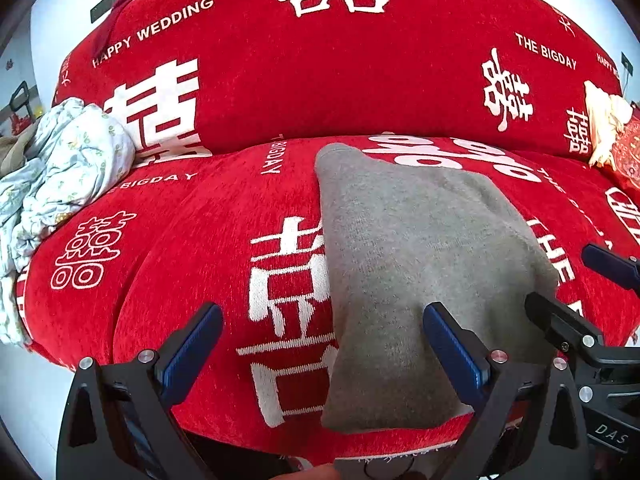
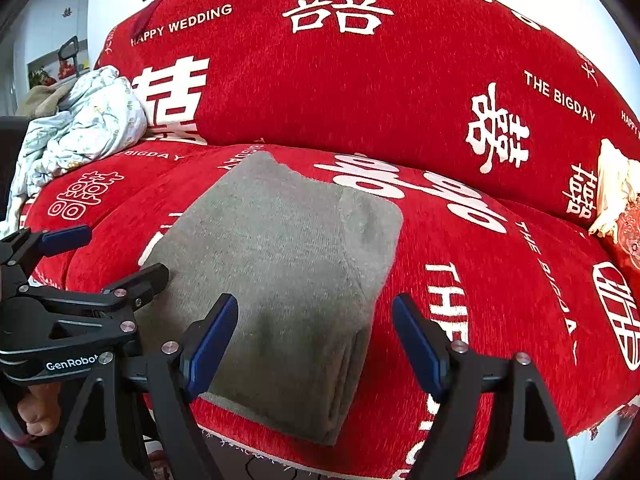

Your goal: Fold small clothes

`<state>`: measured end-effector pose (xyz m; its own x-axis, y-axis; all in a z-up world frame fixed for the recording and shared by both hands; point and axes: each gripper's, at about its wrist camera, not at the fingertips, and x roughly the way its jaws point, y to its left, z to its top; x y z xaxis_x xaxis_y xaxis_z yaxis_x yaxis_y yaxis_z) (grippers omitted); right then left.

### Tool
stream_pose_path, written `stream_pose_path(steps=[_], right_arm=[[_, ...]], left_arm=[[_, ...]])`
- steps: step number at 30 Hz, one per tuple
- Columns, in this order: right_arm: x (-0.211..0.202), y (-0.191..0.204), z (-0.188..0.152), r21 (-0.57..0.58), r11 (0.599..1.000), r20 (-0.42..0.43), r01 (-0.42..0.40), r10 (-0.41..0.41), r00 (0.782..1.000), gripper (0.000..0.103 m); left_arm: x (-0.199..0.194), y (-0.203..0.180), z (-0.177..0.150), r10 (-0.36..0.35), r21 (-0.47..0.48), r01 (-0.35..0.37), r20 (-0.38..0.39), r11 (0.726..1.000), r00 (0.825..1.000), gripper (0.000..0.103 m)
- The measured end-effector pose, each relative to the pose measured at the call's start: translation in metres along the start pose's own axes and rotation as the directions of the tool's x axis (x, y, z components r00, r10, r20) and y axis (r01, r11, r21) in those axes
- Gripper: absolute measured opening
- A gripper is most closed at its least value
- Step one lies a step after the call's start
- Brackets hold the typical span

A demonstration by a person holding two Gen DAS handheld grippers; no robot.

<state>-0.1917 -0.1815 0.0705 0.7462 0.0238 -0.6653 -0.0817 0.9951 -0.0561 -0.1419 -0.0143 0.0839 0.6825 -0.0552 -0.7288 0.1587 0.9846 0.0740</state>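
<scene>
grey knit garment (image 2: 280, 280) is folded into a compact rectangle, lying flat on the seat of the red sofa cover (image 2: 500, 300), near the front edge. layered fold edges visible on its near right side in the right wrist view. white double-happiness characters and "the bigday" / "happy wedding" lettering are printed on the cover, seat and backrest alike.

left gripper (image 1: 322, 330): jaws wide apart, nothing between the pads. it hangs over the near left part of the garment; its right finger (image 1: 452, 348) overlaps the grey knit in frame, contact can't be confirmed. its left finger sits over bare red cover.

right gripper (image 2: 314, 330): jaws also spread wide, holding nothing. it hangs above the near right corner of the garment; the left finger (image 2: 212, 340) is over the knit, the right one over the red cover just beside the fold edge. no pad pressing on cloth that i can see.

each gripper shows up in the other's view, side by side, close together. part of a hand (image 2: 38, 412) is visible under the left gripper in the right wrist view.

crumpled pale floral cloth (image 1: 68, 160) is piled at the far left end of the seat, well apart from the garment. cream fabric item (image 1: 604, 120) and a red patterned thing sit at the far right end against the backrest; can't tell what they are.
</scene>
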Motion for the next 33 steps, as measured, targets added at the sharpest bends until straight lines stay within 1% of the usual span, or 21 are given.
stream_pose_path(steps=[21,33], right_arm=[[-0.0025,-0.0055,-0.005,0.018,1.0,-0.002,-0.001,0.001,1.0,0.082],[-0.0007,-0.0082,-0.0065,0.028,1.0,-0.011,0.008,-0.008,1.0,0.082]], left_arm=[[-0.0009,-0.0074,-0.0015,0.009,0.029,-0.009,-0.006,1.0,1.0,0.101],[-0.0038,-0.0104,-0.002,0.023,0.042,-0.023,0.012,0.999,1.0,0.101]])
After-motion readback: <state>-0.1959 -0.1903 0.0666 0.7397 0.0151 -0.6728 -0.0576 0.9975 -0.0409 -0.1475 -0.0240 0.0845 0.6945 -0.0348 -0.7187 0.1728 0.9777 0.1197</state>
